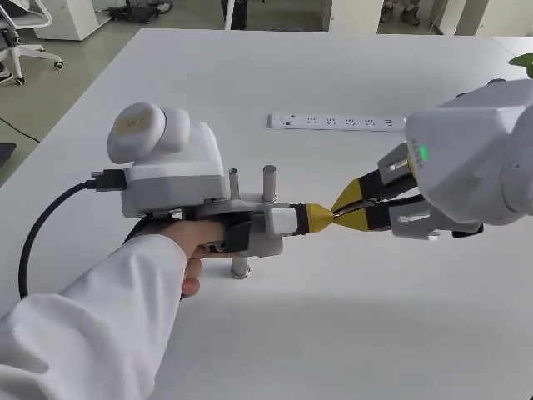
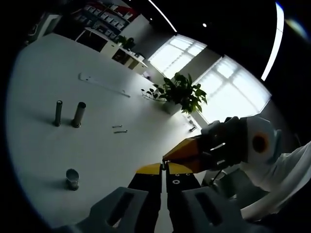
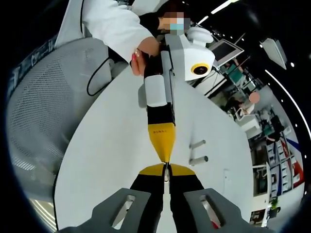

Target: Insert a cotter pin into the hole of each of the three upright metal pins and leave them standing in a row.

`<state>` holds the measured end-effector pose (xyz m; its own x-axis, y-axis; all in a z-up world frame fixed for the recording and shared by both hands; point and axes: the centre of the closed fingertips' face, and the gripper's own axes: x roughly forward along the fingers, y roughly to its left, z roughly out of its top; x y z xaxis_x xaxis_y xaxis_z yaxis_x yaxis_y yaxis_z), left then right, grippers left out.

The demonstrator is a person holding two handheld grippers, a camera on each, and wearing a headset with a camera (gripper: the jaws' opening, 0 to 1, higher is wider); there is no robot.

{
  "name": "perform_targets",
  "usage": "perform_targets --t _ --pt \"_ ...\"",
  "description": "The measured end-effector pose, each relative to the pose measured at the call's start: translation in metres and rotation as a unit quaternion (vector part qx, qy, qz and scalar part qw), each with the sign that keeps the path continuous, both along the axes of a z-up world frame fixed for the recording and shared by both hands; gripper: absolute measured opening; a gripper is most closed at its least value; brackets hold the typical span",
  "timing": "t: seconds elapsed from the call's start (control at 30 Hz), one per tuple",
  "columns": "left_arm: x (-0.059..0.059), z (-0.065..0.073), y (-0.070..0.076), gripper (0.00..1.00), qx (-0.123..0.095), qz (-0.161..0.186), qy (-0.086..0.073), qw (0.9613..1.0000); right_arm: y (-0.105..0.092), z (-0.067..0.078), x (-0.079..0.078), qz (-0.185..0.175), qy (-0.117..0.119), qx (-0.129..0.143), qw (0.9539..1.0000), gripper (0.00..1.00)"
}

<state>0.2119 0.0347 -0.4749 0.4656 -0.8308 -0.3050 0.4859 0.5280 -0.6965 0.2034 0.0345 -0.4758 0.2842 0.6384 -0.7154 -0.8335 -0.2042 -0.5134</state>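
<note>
- The right gripper (image 3: 166, 170) has its jaws pressed all but together. In its own view a thin sliver of grey metal, the cotter pin (image 3: 166, 174), sits pinched between the tips.
- The left gripper (image 2: 164, 167) is closed as well, its black pads flat against each other. Its yellow tips meet the right gripper's at that same sliver of metal, but I cannot tell whether it also grips the cotter pin.
- In the head view the two grippers meet nose to nose above the white table (image 1: 350, 333). The left one comes in from the left, held by a hand (image 1: 196, 242) in a white sleeve (image 1: 83, 333), and the right one comes in from the right.
- Three metal pins (image 1: 269, 183) stand upright on the table. Two stand close side by side just behind the left gripper's body.
- The third pin (image 1: 241, 267) stands nearer the person, under that gripper, with its base visible below it.
- The holes in the pins are too small to make out.
- In the left gripper view two small loose metal pieces (image 2: 119, 129), which look like cotter pins, lie just beside each other on the table near the paired pins.
- A white power strip (image 1: 337, 122) lies flat farther back, well apart from the pins.
- A black cable (image 1: 37, 233) loops from the rear of the left gripper.
- A potted plant (image 2: 183, 92) stands beyond the table by bright windows.
</note>
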Motion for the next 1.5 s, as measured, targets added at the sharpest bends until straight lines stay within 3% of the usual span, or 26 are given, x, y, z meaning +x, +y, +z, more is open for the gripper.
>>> perform_targets --t 0.2,0.43,0.57,0.63,0.73,0.77,0.8,0.83,0.9,0.93,1.0,1.07,1.17,1.23,1.27,1.33,1.5 --pt "0.0 0.0 0.002 0.0 -0.004 -0.001 0.005 1.0 0.001 0.001 -0.001 0.019 -0.016 0.002 0.9997 0.0" --pt "-0.004 -0.007 0.005 0.0 0.019 -0.012 0.002 0.9997 0.003 0.002 0.002 0.011 -0.001 0.02 0.9997 0.1" --pt "-0.005 -0.005 0.007 0.0 0.035 -0.023 -0.03 0.9987 0.002 -0.001 0.0 -0.004 0.039 0.039 0.9985 0.19" --pt "-0.006 -0.005 0.009 0.0 0.057 -0.037 -0.059 0.9959 0.001 -0.003 -0.001 -0.018 0.077 0.062 0.995 0.2" --pt "-0.008 -0.004 0.01 0.0 0.078 -0.059 -0.098 0.9904 -0.002 -0.004 -0.001 -0.034 0.118 0.082 0.989 0.21" --pt "-0.01 -0.003 0.01 0.0 0.088 -0.07 -0.114 0.9872 -0.005 -0.006 -0.002 -0.038 0.132 0.081 0.9872 0.22" --pt "-0.011 -0.004 0.01 0.0 0.097 -0.078 -0.121 0.9848 -0.006 -0.006 -0.001 -0.037 0.131 0.079 0.9875 0.24" --pt "-0.012 -0.006 0.011 0.0 0.11 -0.087 -0.133 0.9811 -0.011 -0.012 -0.004 -0.042 0.151 0.066 0.9854 0.26" --pt "-0.014 -0.009 0.012 0.0 0.132 -0.101 -0.15 0.9745 -0.013 -0.013 -0.003 -0.048 0.176 0.078 0.9801 0.27" --pt "-0.016 -0.01 0.012 0.0 0.14 -0.113 -0.163 0.97 -0.012 -0.013 -0.012 -0.049 0.209 0.083 0.9732 0.26" --pt "-0.02 -0.01 0.01 0.0 0.138 -0.123 -0.174 0.9671 -0.01 -0.014 -0.02 -0.061 0.249 0.094 0.962 0.28" --pt "-0.021 -0.01 0.01 0.0 0.141 -0.124 -0.179 0.9658 -0.009 -0.014 -0.021 -0.06 0.252 0.1 0.9607 0.27" --pt "-0.024 -0.009 0.009 0.0 0.153 -0.143 -0.212 0.9546 -0.009 -0.016 -0.022 -0.068 0.264 0.109 0.9558 0.24" --pt "-0.026 -0.006 0.009 0.0 0.15 -0.153 -0.224 0.9509 -0.008 -0.016 -0.022 -0.073 0.269 0.113 0.9537 0.22" --pt "-0.027 -0.004 0.008 0.0 0.15 -0.158 -0.234 0.9474 -0.007 -0.016 -0.022 -0.075 0.268 0.115 0.9535 0.2" --pt "-0.029 -0.001 0.007 0.0 0.156 -0.174 -0.261 0.9367 -0.006 -0.015 -0.025 -0.067 0.27 0.116 0.9536 0.15" --pt "-0.031 0.001 0.007 0.0 0.154 -0.179 -0.274 0.9323 -0.003 -0.018 -0.031 -0.064 0.277 0.11 0.9525 0.12"
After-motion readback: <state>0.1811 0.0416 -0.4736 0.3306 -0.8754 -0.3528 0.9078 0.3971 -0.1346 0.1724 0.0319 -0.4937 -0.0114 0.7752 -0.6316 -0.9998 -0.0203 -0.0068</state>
